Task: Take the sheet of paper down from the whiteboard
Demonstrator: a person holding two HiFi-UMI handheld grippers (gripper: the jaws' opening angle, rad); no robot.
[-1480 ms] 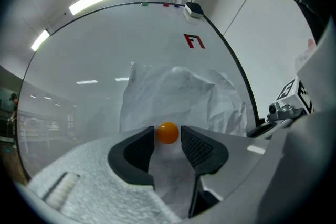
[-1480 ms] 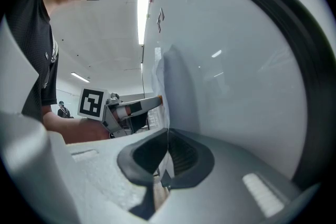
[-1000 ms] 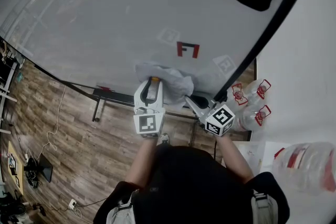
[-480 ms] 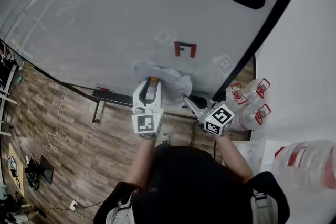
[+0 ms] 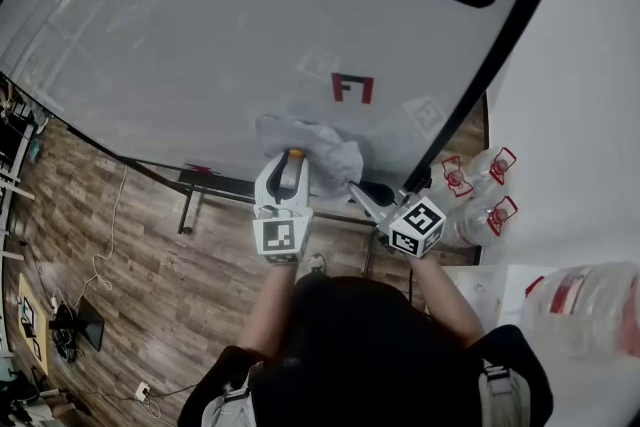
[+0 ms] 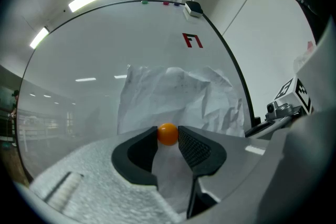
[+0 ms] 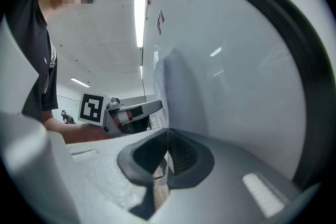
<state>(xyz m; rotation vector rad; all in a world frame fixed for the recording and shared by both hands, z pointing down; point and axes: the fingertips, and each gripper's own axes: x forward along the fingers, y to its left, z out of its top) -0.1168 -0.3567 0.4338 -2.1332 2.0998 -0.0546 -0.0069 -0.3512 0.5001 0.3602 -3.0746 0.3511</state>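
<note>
Nothing has moved: our left claw (image 6: 168, 132) still pinches the orange ball (image 6: 168, 135) mid-frame, our right claw (image 7: 167, 134) clamps the paper (image 6: 173, 93) edge; paper remains up.

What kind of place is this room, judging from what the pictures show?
Probably an office or workroom: a large whiteboard, loose cables on a wood-pattern floor, and big water jugs.

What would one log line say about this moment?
left gripper: shut on magnet | right gripper: shut on paper edge | paper: crumpled, against whiteboard
</note>
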